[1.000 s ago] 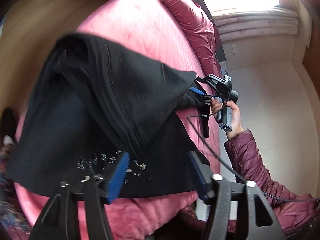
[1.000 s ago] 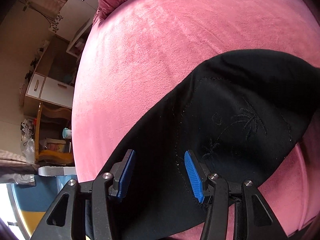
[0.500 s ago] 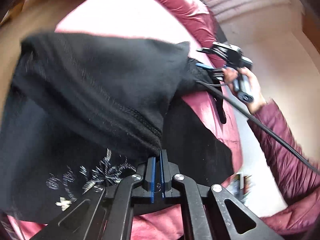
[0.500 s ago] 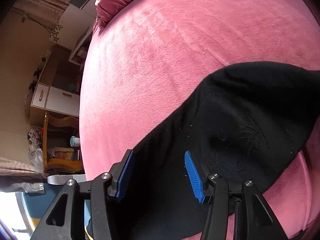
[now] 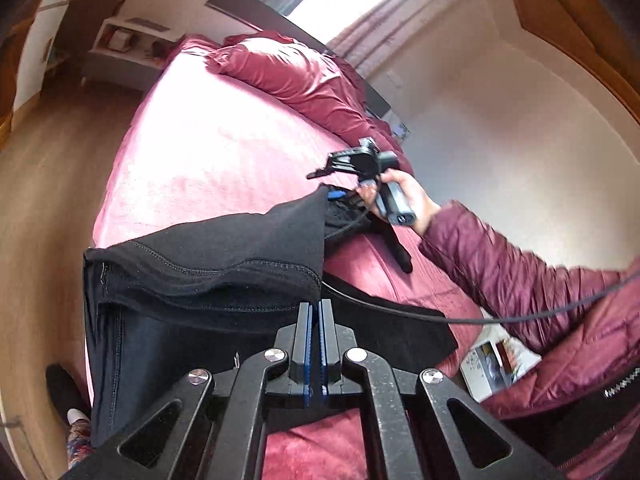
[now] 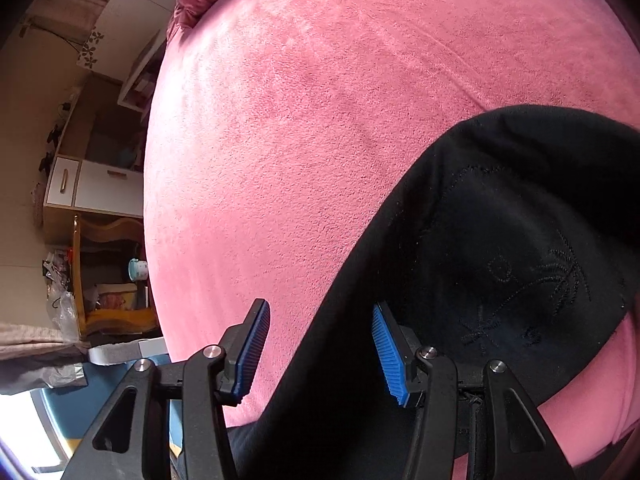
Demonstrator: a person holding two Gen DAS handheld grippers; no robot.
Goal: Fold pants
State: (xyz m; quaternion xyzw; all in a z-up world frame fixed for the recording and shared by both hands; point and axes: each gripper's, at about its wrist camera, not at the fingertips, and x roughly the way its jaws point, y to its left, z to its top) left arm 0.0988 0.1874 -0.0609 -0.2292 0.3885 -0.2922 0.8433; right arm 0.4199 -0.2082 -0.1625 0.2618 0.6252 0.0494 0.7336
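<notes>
Black pants (image 5: 208,256) lie partly folded on a pink bed (image 5: 192,160). My left gripper (image 5: 314,312) is shut on the hem edge of the pants and holds that layer lifted. In the right wrist view the pants (image 6: 500,248) with dark embroidery spread under my right gripper (image 6: 318,344), which is open with cloth between its blue pads (image 6: 386,356). The right gripper also shows in the left wrist view (image 5: 340,196), at the far corner of the lifted layer.
A dark red quilt (image 5: 304,80) is bunched along the bed's far side. Wooden floor (image 5: 52,200) lies left of the bed. A cabinet and a cluttered shelf (image 6: 104,240) stand beside the bed. A cable (image 5: 480,316) runs across to the right arm.
My left gripper went from open to shut on the pants edge and lifted it. The right gripper stayed open over the cloth and shifted slightly.
</notes>
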